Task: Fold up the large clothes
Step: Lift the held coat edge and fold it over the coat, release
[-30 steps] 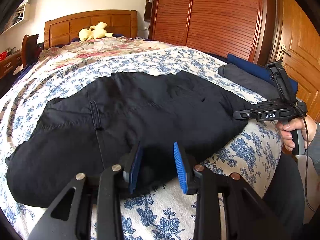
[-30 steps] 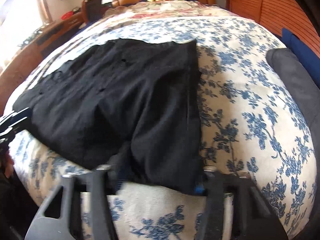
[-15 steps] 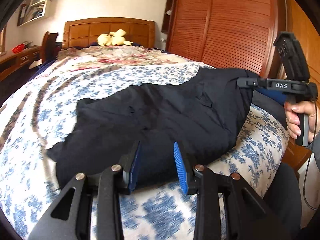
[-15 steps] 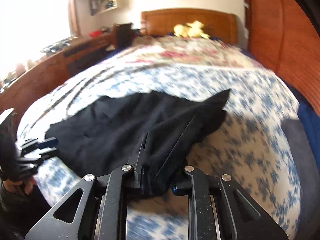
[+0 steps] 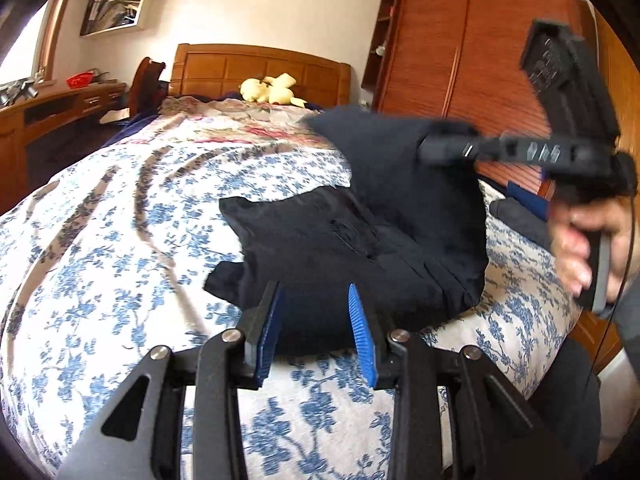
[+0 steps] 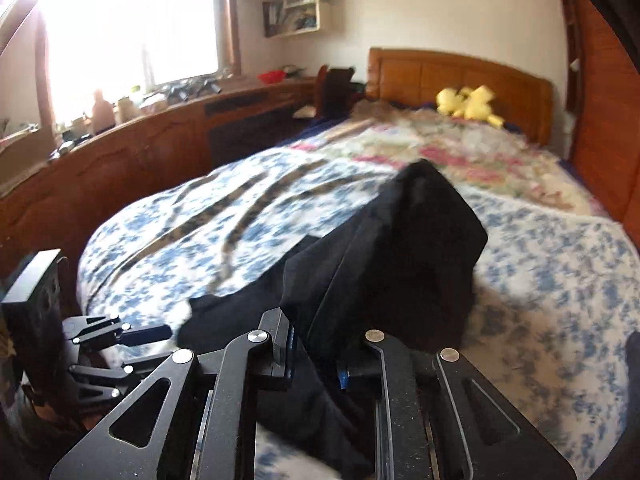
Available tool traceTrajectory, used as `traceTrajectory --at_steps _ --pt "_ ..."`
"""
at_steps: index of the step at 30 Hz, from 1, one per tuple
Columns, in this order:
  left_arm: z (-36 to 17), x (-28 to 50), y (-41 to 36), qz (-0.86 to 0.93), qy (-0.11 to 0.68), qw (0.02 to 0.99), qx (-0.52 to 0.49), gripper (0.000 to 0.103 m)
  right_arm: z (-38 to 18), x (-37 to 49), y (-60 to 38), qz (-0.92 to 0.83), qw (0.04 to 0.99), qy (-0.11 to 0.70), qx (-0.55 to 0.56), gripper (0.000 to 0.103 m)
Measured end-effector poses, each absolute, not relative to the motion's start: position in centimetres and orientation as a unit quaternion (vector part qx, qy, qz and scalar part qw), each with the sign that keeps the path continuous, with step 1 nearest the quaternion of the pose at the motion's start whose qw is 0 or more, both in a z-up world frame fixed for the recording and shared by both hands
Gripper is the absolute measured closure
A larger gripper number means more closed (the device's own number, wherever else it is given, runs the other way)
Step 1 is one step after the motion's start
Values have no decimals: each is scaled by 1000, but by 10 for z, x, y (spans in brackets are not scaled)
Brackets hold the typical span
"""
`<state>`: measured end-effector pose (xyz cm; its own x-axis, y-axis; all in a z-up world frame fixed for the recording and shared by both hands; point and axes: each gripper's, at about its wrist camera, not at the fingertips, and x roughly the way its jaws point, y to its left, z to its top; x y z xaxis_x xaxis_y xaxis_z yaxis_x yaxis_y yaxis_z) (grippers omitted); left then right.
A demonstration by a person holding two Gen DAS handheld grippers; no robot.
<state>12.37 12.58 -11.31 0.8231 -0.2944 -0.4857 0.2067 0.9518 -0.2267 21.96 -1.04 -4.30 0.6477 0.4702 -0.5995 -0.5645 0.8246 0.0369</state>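
A large black garment (image 5: 360, 236) lies bunched on the blue-flowered bedspread (image 5: 120, 264). My left gripper (image 5: 316, 330) is open, its blue pads either side of the garment's near edge, not closed on it. My right gripper (image 6: 314, 354) is shut on a fold of the black garment (image 6: 404, 256) and holds it raised above the bed. In the left wrist view the right gripper (image 5: 448, 148) is at the upper right, blurred, with cloth hanging from it. In the right wrist view the left gripper (image 6: 132, 344) is at the lower left.
A yellow plush toy (image 5: 270, 90) lies by the wooden headboard (image 5: 260, 70). A wooden wardrobe (image 5: 460, 48) stands on the right. A wooden desk (image 6: 140, 148) with clutter runs under the window. A dark grey and blue cushion (image 5: 520, 216) lies at the bed's right edge.
My right gripper has lifted its side of the garment and carried it up and over toward the left. The spread garment has gathered into a smaller heap. My left gripper has stayed open.
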Motion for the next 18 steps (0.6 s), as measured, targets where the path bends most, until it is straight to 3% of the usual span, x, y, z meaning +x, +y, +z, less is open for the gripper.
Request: traceTrajectory --at_steps 2,4,6,18 --pt "-112 122 131 -130 264 952 -89 70 -56 219 4 284 900 321 -83 83" --pt "-112 120 135 -129 263 952 -92 69 -68 217 13 304 889 334 -81 63" --pt "-112 120 136 -127 264 952 -90 69 -69 212 17 319 884 334 -76 52" --pt "-112 126 125 -132 265 952 -82 68 -37 204 -46 255 923 281 -71 51"
